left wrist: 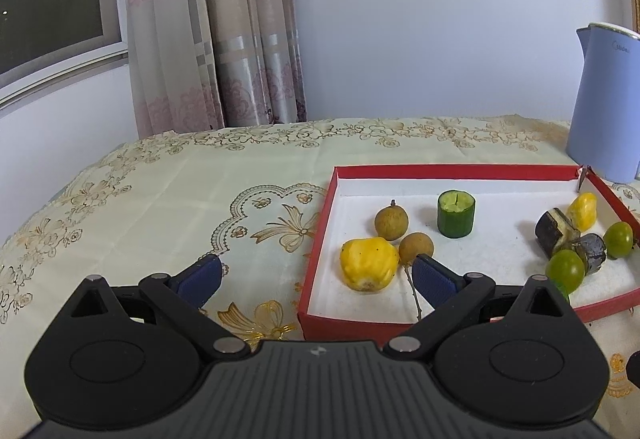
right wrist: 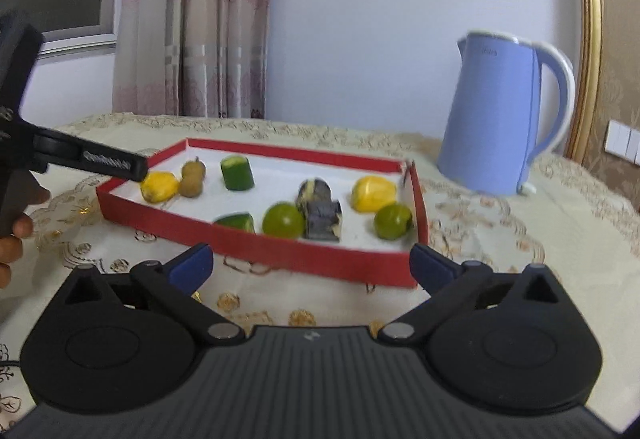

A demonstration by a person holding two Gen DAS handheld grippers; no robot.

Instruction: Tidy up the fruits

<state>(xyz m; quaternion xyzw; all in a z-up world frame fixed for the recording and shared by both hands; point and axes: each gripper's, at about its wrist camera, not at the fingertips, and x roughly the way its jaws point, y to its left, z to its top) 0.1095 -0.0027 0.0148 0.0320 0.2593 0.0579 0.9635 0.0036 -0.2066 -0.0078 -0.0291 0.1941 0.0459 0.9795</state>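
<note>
Reading "Midea" on lilac plastic kettle upper right; handle only right-wrist; both hand-held grippers wide open, empty.

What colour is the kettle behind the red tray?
The kettle is pale lavender-blue with a white rim and handle edge, clearest in the right wrist view.

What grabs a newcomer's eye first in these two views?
The red-rimmed tray in the middle of the embroidered tablecloth, holding yellow, green, brown and dark fruit pieces in small clusters. Behind its far right corner stands a tall lavender kettle. Both the left gripper and right gripper gape open, empty.
</note>
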